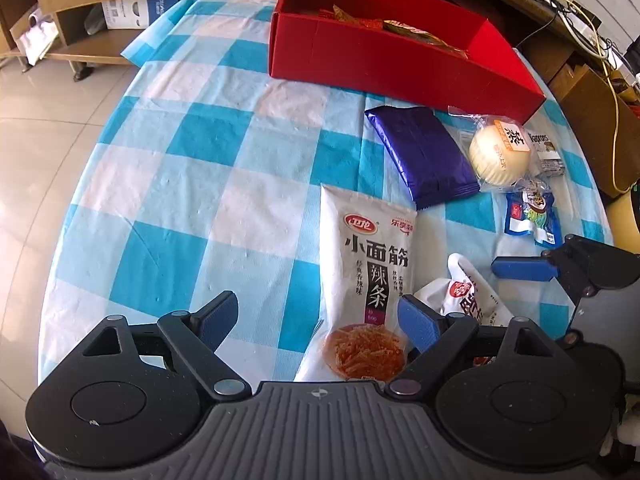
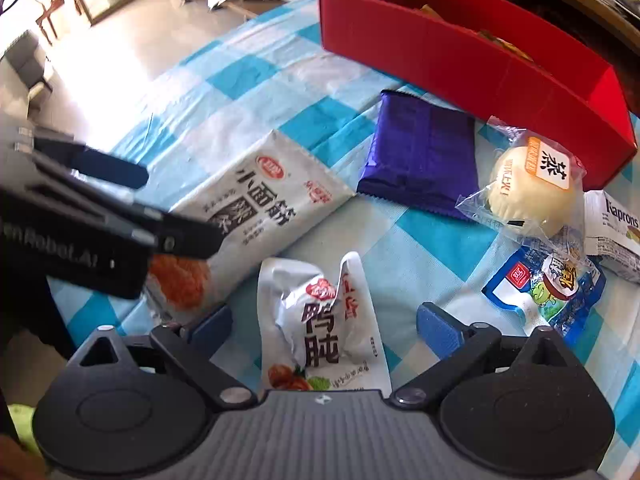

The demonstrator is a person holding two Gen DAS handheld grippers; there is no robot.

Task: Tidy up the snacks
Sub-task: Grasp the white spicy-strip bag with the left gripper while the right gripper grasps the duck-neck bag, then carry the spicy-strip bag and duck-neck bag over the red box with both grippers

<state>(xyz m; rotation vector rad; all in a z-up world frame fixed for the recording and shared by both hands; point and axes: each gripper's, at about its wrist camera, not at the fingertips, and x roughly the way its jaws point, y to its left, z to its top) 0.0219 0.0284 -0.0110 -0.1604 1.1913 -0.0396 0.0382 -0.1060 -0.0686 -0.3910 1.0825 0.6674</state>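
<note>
Facing Kaprons packet, right view only.

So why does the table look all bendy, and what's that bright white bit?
Left wrist view: the fisheye lens curves the checked tablecloth and red box. Right wrist view: sunlight washes out the floor, and the left gripper looks blurred.

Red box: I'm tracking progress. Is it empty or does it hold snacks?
Not empty: the red box holds a few orange-red packets along its far side.
</note>
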